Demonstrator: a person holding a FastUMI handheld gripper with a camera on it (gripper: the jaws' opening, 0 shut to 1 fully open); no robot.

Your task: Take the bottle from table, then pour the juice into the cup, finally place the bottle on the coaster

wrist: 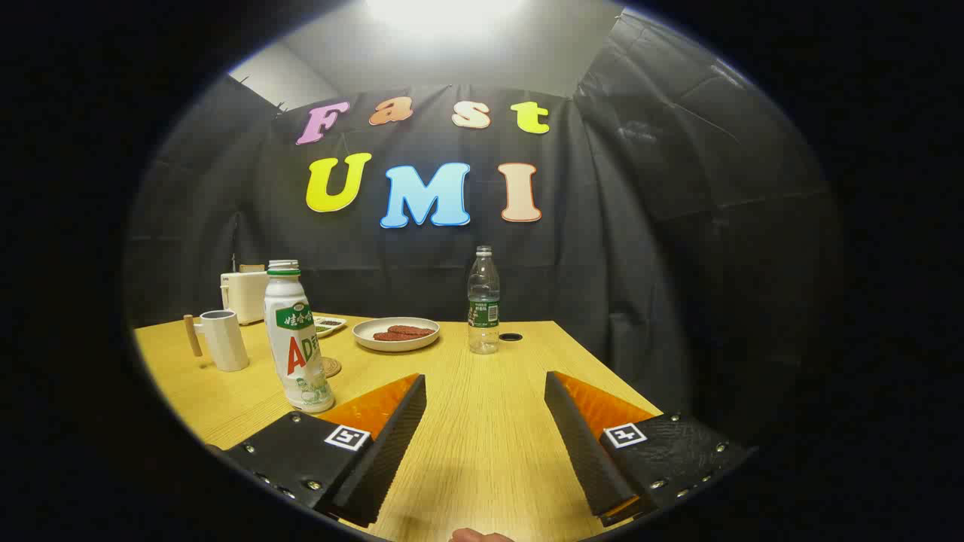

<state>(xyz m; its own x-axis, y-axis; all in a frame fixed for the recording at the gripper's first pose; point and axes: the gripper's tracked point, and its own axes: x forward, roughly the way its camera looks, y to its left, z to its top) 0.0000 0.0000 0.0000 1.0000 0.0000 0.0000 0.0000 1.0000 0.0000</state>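
A white juice bottle (pixel 296 339) with a green neck band and red letters stands upright on the wooden table (pixel 482 421), just ahead of my left finger and to its left. Behind it lies a round coaster (pixel 331 367), partly hidden by the bottle. A white cup (pixel 224 339) with a wooden handle stands further left. My gripper (pixel 486 391) is open, with bare table between its fingers.
A clear water bottle (pixel 483 310) stands beyond the fingers near the far edge, next to a small dark hole (pixel 510 337). A plate (pixel 396 333) with reddish-brown food, a small dish (pixel 328 324) and a white toaster (pixel 245 295) sit at the back left.
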